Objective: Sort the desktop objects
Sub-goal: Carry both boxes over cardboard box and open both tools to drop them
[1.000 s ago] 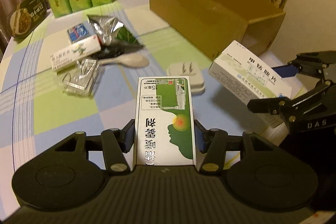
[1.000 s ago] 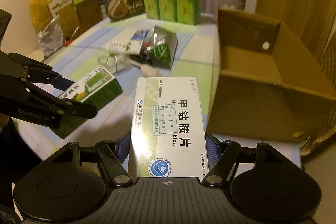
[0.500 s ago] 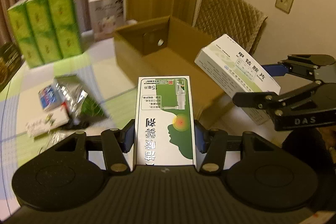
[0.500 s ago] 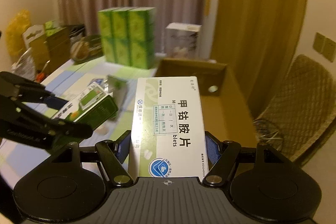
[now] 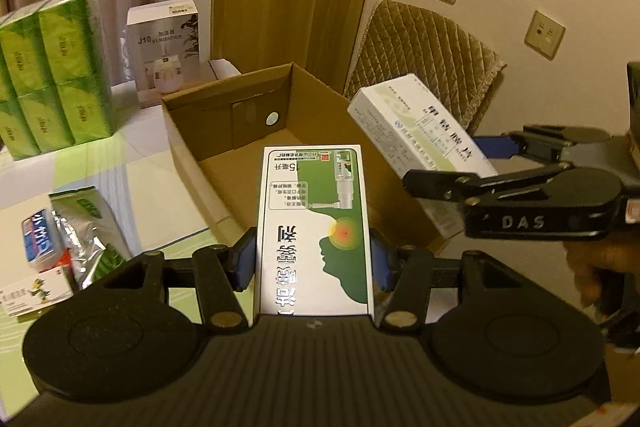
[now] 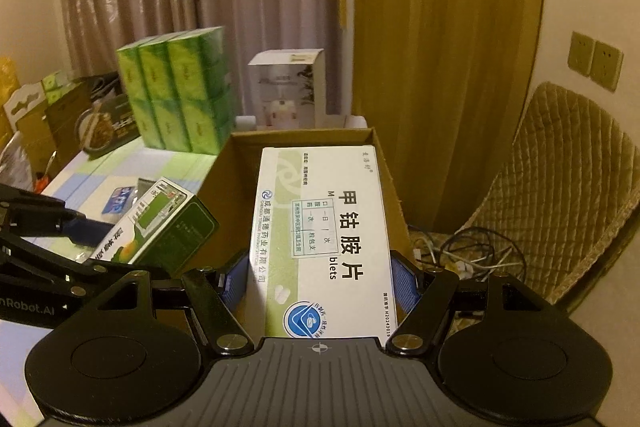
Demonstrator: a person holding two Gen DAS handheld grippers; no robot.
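My left gripper [image 5: 313, 261] is shut on a green and white spray box [image 5: 314, 211] and holds it in the air over the near edge of an open cardboard box [image 5: 256, 131]. My right gripper [image 6: 320, 285] is shut on a white tablet box [image 6: 320, 235], held above the same cardboard box [image 6: 224, 171]. The tablet box also shows in the left wrist view [image 5: 416, 127], right of the spray box. The spray box shows in the right wrist view [image 6: 160, 223], at the left.
Green tissue packs [image 5: 48, 67] and a humidifier carton [image 5: 164, 47] stand behind the cardboard box. A foil pouch [image 5: 86, 227] and small medicine boxes [image 5: 38, 239] lie on the checked tablecloth at left. A quilted chair [image 5: 424, 55] and cables [image 6: 472, 255] are to the right.
Both grippers have lifted their boxes off the table and carried them up and over toward the cardboard box. Both grips stay shut.
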